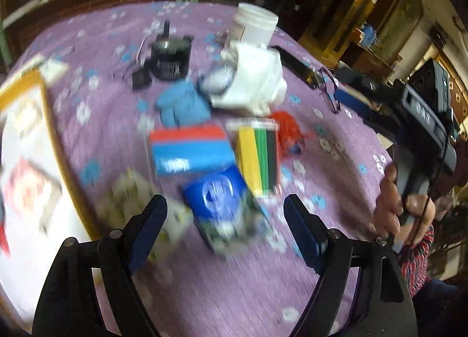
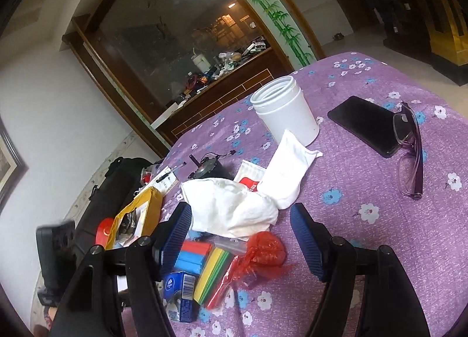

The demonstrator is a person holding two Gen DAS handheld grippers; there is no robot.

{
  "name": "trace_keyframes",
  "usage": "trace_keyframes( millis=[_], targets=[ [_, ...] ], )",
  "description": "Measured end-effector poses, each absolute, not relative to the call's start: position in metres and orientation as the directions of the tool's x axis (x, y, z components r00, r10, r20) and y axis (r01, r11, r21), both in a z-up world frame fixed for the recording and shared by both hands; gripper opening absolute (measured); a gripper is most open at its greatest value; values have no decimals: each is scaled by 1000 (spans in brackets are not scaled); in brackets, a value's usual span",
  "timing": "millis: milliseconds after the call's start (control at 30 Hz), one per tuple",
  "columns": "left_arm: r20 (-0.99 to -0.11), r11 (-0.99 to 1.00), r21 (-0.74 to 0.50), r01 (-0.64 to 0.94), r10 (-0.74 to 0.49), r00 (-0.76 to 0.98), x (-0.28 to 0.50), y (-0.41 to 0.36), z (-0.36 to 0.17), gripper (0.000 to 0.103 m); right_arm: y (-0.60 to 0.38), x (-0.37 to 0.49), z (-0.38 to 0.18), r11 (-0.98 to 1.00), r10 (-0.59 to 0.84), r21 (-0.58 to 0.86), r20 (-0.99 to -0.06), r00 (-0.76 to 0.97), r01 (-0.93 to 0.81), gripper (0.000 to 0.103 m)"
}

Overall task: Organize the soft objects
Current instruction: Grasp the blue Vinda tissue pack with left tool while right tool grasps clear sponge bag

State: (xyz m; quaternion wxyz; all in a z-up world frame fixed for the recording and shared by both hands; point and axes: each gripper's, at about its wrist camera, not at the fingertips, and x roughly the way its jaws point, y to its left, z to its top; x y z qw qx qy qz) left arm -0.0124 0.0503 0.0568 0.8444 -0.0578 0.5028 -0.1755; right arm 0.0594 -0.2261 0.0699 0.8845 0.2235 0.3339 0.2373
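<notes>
Both sets of jaws stood wide open and held nothing. The right gripper [image 2: 241, 237] hovered over the white cloth [image 2: 234, 208] mid-desk, seemingly lined up to take it; the left gripper [image 1: 225, 220] hung above a blue carton [image 1: 216, 190] nearer.

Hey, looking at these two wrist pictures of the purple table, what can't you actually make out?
- Left wrist view: motion blur smears the blue carton; its print is unreadable.
- Left wrist view: pale lump beside the left tongs, blurred beyond naming.
- Right wrist view: white cloth hides part of the red-and-white packet.
</notes>
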Motion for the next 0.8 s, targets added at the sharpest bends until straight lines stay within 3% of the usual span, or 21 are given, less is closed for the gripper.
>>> trace_keyframes(
  millis=[67,167,300,433,500,567,800],
  targets=[
    [-831,927,-271,259,-361,422,-23,42,52,82,-226,59,71,791,564,548,-484,669,-271,73],
    [-867,958,-182,223,-263,424,-24,28,40,82,-226,58,71,792,563,549,-483,670,-269,74],
    [-875,963,-200,182,-259,409,-12,21,27,82,-221,57,70,790,573,544,-488,659,-284,75],
    [-866,975,-144,170,-207,456,5,10,24,81,-216,55,72,801,567,519,-496,658,-298,75],
    [-858,983,-98,156,-163,487,9,8,21,74,-215,55,71,799,571,519,-500,651,-302,75],
    [-841,984,-96,151,-161,517,5,12,23,60,-213,56,69,799,574,519,-508,642,-303,75],
    [-813,968,-196,157,-250,525,-14,41,24,57,-195,56,60,795,596,504,-551,583,-337,75]
  ],
)
